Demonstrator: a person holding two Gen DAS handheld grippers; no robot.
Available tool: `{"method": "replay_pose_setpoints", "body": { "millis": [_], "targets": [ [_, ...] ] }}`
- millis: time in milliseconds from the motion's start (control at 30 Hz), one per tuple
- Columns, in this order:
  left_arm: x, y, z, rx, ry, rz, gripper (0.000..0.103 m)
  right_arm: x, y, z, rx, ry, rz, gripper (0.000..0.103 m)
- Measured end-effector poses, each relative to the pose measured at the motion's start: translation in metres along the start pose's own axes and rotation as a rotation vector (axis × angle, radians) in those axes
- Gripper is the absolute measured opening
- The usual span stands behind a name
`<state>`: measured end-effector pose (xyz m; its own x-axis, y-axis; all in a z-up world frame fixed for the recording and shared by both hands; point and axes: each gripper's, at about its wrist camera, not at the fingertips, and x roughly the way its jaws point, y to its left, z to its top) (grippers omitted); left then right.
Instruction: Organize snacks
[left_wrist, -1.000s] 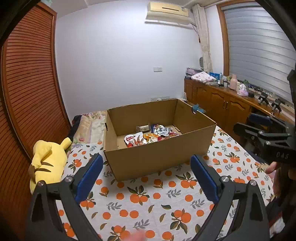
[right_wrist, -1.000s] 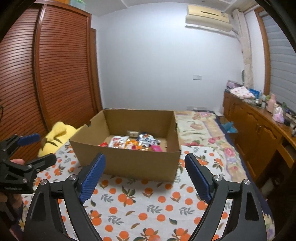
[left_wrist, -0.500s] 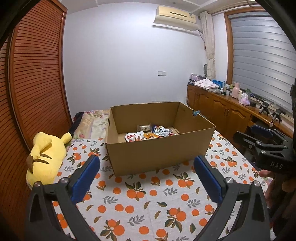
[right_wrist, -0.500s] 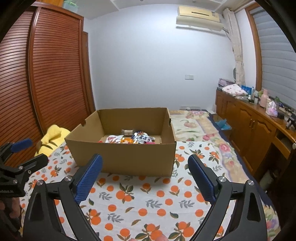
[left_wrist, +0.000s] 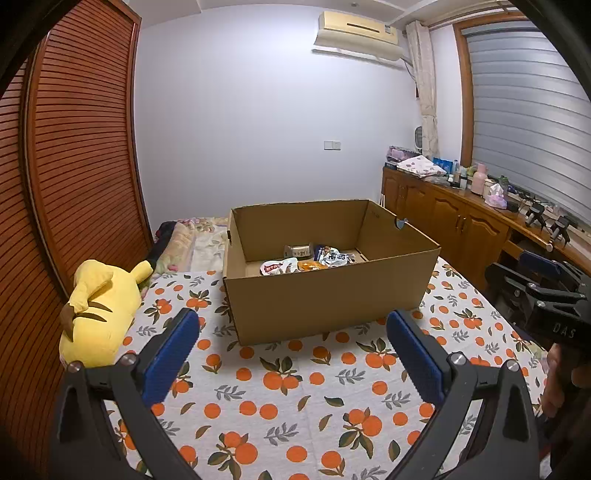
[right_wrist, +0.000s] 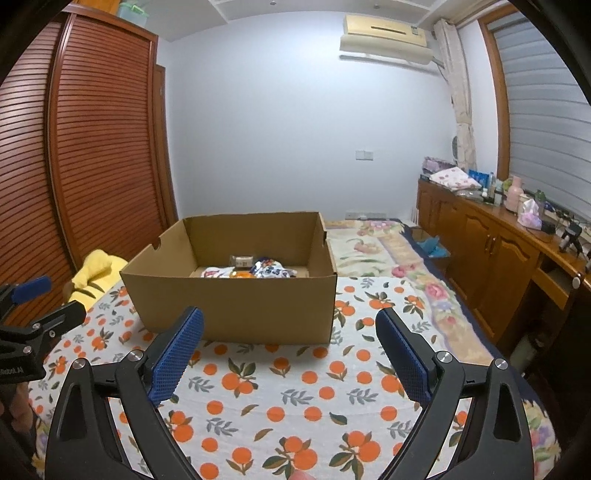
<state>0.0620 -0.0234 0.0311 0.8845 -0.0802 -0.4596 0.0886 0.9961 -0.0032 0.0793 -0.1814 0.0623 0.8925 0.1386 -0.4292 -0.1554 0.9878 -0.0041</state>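
Note:
An open cardboard box (left_wrist: 325, 299) stands on the orange-print bedspread (left_wrist: 295, 398); it also shows in the right wrist view (right_wrist: 236, 306). Several snack packets (left_wrist: 306, 260) lie on its floor, also seen in the right wrist view (right_wrist: 255, 271). My left gripper (left_wrist: 291, 354) is open and empty, held in front of the box. My right gripper (right_wrist: 291, 350) is open and empty, also in front of the box. The right gripper shows at the right edge of the left wrist view (left_wrist: 543, 295); the left gripper shows at the left edge of the right wrist view (right_wrist: 33, 314).
A yellow plush toy (left_wrist: 99, 306) lies left of the box by the wooden slatted wardrobe (left_wrist: 74, 184). A wooden sideboard (left_wrist: 461, 225) with bottles and cloths runs along the right wall. A floral quilt (right_wrist: 380, 251) lies behind the box.
Both grippers have drawn back and lowered away from the box, so less of its floor shows. Both stay open and empty.

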Motion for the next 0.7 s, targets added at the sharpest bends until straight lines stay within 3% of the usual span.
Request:
{"method": "replay_pose_setpoints", "body": {
  "millis": [700],
  "targets": [
    [-0.0029,0.0002,0.0014,0.005,-0.006,0.004,0.102,-0.0023,-0.0005,0.0,-0.001,-0.007,-0.007,0.096]
  ]
}}
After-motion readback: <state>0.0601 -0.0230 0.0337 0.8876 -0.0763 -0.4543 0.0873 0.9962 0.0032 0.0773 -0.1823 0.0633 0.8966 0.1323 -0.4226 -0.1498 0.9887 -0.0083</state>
